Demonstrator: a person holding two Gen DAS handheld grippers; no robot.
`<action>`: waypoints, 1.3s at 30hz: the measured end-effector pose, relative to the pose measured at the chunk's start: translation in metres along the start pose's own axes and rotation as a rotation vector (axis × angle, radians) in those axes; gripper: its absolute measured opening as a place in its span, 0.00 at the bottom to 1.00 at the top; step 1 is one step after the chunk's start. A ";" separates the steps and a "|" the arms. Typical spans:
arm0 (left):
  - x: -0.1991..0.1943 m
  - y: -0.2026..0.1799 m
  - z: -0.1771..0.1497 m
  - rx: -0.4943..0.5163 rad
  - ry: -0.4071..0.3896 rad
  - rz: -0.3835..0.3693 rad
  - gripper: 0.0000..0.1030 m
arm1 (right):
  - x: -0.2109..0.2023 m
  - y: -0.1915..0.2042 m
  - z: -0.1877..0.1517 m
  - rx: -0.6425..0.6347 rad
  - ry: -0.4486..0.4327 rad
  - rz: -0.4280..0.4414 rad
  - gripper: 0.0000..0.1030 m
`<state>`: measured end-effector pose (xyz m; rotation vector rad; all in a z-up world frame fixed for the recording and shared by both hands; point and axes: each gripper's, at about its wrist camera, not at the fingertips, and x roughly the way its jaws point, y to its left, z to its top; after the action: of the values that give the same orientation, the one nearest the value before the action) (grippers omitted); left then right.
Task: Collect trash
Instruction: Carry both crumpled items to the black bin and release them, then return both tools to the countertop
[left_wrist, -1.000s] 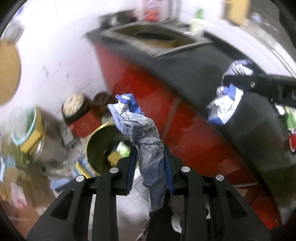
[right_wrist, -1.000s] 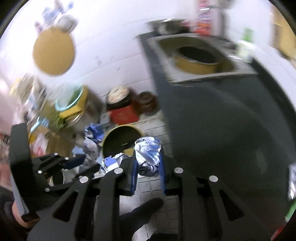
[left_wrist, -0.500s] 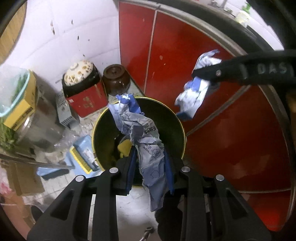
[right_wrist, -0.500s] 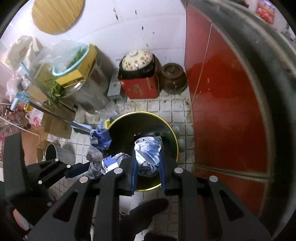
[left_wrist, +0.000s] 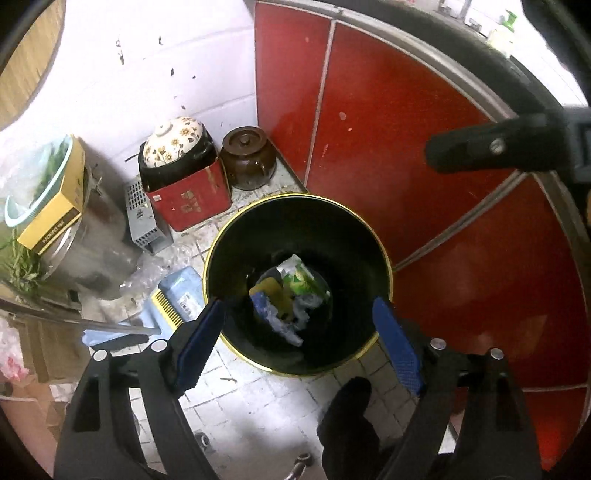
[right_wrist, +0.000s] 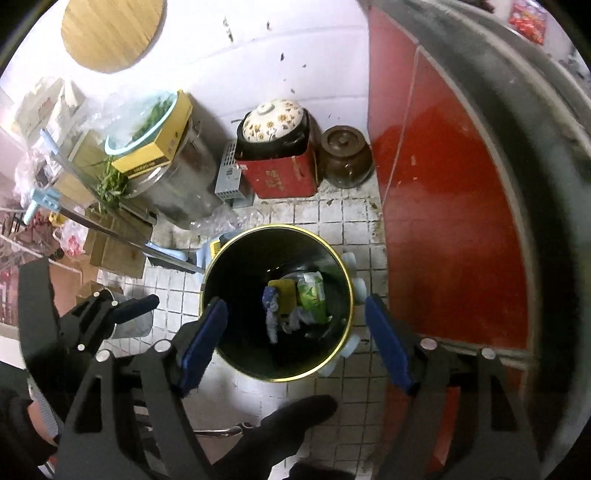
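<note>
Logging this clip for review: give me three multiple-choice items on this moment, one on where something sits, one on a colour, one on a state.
1. Where does the crumpled trash lie?
A. on the floor tiles
B. at the bottom of the bin
C. on the red box

2. What colour is the bin's rim?
A. yellow
B. white
C. blue

3. How do the jaws of the left gripper and right gripper stand?
A. both open, empty
B. both shut on paper
C. one open, one shut

Answers: 1 B, wrappers show inside the black wall. 2 A, a yellow ring edges it. 3 A, blue pads stand wide apart above the bin.
</note>
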<state>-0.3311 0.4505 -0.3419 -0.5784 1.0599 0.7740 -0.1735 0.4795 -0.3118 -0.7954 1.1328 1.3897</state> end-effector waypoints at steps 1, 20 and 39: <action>-0.007 -0.005 0.001 0.012 0.004 0.010 0.78 | -0.010 -0.001 -0.002 0.007 -0.010 -0.004 0.78; -0.195 -0.333 0.060 0.578 -0.118 -0.351 0.90 | -0.396 -0.139 -0.246 0.593 -0.424 -0.423 0.90; -0.272 -0.567 -0.079 1.066 -0.124 -0.550 0.90 | -0.514 -0.178 -0.563 1.192 -0.525 -0.741 0.91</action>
<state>-0.0004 -0.0282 -0.0915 0.1143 0.9723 -0.2730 0.0023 -0.2340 -0.0432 0.0697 0.8767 0.1328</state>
